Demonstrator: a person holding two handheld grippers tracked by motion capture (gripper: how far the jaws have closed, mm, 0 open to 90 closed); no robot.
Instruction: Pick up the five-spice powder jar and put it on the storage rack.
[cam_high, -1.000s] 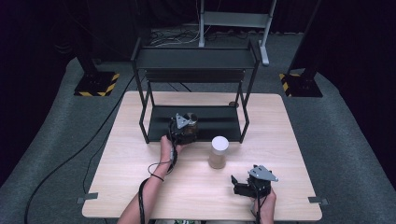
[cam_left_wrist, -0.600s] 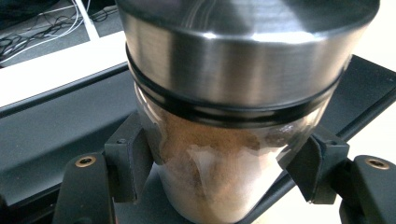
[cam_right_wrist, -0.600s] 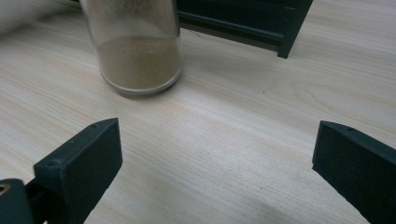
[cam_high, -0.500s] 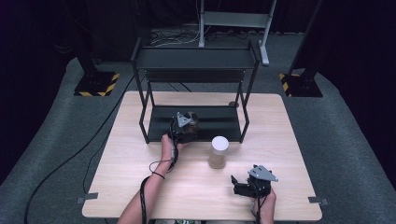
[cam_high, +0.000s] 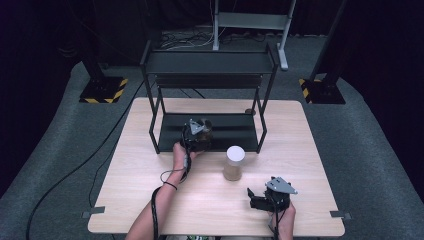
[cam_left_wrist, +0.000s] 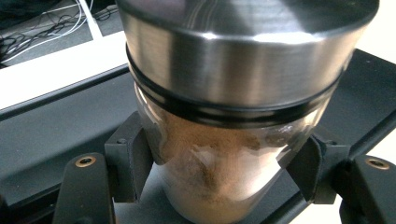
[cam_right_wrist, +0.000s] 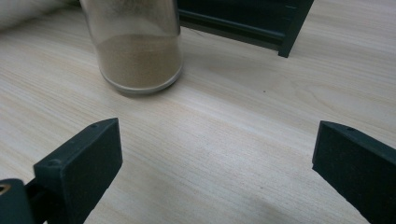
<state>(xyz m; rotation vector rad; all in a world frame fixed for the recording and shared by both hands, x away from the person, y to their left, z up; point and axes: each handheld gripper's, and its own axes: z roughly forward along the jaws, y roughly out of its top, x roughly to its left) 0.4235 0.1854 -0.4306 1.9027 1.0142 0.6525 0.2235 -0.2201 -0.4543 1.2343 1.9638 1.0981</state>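
left gripper (cam_high: 198, 131) clamped on the steel-lidded jar (cam_left_wrist: 224, 140) of brown powder, over the black shelf (cam_high: 235, 125) at twelve o'clock on the wooden table (cam_high: 150, 200); grey carpet around.

This looks like a lab or recording studio rather than a home. A light wooden table (cam_high: 150, 200) stands alone at the frame's centre on grey carpet (cam_high: 375, 165), ringed by black curtains. Black stand bases with yellow-black hazard tape (cam_high: 102, 90) sit at upper left and upper right, a grey metal stand (cam_high: 250, 22) rises at top centre, and loose cables (cam_high: 185, 40) trail across the floor.
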